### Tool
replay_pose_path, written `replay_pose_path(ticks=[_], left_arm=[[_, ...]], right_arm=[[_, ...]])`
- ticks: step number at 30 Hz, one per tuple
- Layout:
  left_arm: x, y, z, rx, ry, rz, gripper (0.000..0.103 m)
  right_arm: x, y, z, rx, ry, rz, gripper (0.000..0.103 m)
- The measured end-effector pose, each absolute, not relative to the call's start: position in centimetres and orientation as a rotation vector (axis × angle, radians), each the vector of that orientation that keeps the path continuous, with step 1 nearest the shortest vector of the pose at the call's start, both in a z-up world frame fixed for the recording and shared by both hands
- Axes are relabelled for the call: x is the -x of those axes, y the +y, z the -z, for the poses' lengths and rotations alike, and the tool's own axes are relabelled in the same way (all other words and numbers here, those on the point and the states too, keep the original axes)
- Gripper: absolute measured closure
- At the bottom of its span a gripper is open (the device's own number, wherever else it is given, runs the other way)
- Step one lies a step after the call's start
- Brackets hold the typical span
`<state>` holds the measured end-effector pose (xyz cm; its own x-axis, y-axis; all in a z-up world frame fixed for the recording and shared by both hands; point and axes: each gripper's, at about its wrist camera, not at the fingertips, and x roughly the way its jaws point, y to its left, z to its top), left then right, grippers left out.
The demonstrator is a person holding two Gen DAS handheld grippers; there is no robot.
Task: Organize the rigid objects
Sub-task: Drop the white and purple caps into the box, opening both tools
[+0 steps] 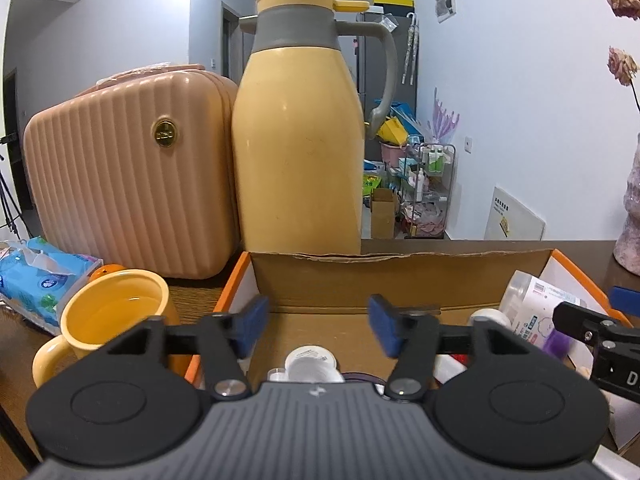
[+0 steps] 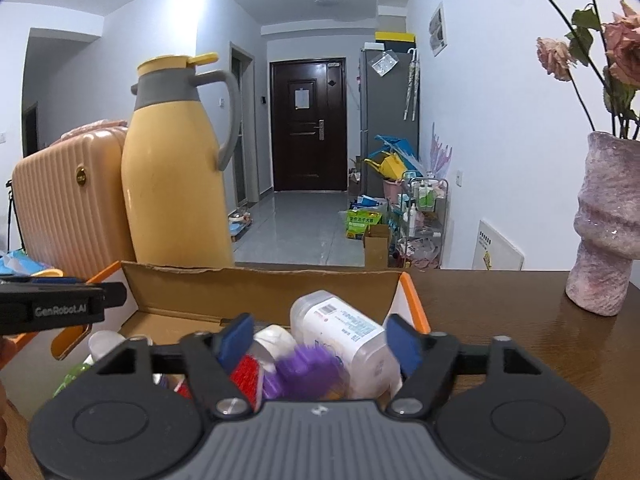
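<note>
Dark wood table [image 2: 500, 308] at the mouth of a hallway carries an open cardboard box [image 1: 400, 276] with orange side flaps, and both tools hang over it. Left tool [image 1: 318, 326]: blue pads spread, nothing between them, only bare box floor ahead and a white round cap [image 1: 310, 362] just under its nose. Right tool [image 2: 318, 344]: pads likewise apart and pressing on nothing, though a white labelled bottle [image 2: 348, 332] lies on its side in the gap, with a purple brush [image 2: 308, 372] and a red one [image 2: 246, 372] below. Outward at 10 o'clock of the left tool stands a yellow mug [image 1: 116, 316], touching the box's left flap; beyond the far wall, at 12 o'clock, a yellow thermos jug [image 1: 298, 140] stands beside a ribbed pink case [image 1: 124, 172]. At 2 o'clock of the right tool stands a pink vase [image 2: 608, 220]. Judgement: items appear just deposited. To finish well, lift both tools straight up clear of the walls; the right should avoid nudging the bottle.
</note>
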<state>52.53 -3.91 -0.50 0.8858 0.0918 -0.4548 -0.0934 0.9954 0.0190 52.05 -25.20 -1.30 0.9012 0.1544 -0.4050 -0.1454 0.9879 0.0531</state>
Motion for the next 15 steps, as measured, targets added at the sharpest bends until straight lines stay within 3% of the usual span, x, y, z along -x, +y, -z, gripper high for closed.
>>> replay_pose_path(ticks=[4, 15], left_arm=[[-52.23, -3.87, 0.34, 0.000, 0.450, -0.127, 0.000], [-52.08, -3.76, 0.29, 0.011, 0.446, -0.145, 0.000]], right_arm=[[-51.96, -25.33, 1.15, -0.026, 0.408, -0.128, 0.002], [-51.82, -25.45, 1.31, -0.010, 0.408, -0.097, 0.000]])
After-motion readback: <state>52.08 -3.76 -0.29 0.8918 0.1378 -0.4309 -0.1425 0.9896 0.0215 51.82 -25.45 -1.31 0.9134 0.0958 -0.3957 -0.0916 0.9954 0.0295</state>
